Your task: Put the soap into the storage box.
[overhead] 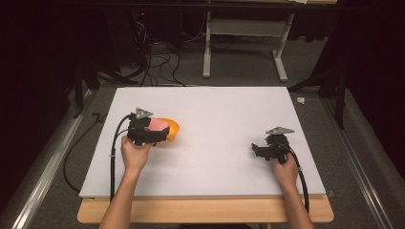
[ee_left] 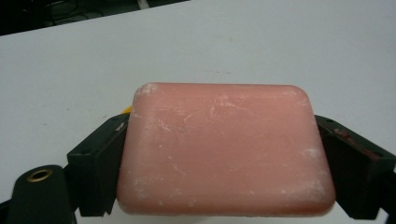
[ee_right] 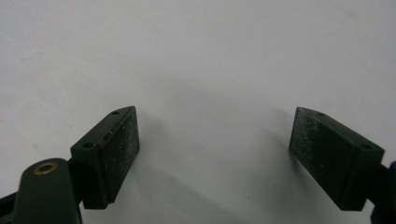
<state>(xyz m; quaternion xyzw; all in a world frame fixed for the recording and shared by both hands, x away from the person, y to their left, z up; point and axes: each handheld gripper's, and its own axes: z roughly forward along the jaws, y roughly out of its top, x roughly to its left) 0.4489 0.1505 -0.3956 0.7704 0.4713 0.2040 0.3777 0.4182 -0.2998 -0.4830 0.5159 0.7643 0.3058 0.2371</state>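
Note:
A pink bar of soap (ee_left: 224, 149) with white scuffs sits clamped between the two black jaws of my left gripper (ee_left: 224, 163), each jaw pressing a short side. From above, that left gripper (overhead: 160, 131) is at the left of the white board, holding the pink soap (overhead: 158, 124) over an orange dish (overhead: 173, 129) that peeks out behind it. Whether the soap touches the dish I cannot tell. My right gripper (overhead: 258, 150) rests low at the right of the board; in its own view the right gripper (ee_right: 215, 149) is open, with bare board between its pads.
The white board (overhead: 215, 109) lies on a wooden table whose front edge (overhead: 205, 210) shows below it. Cables trail from both grippers toward the front. Beyond the board are grey floor, a tangle of cables (overhead: 153, 57) and a white table frame (overhead: 243, 38).

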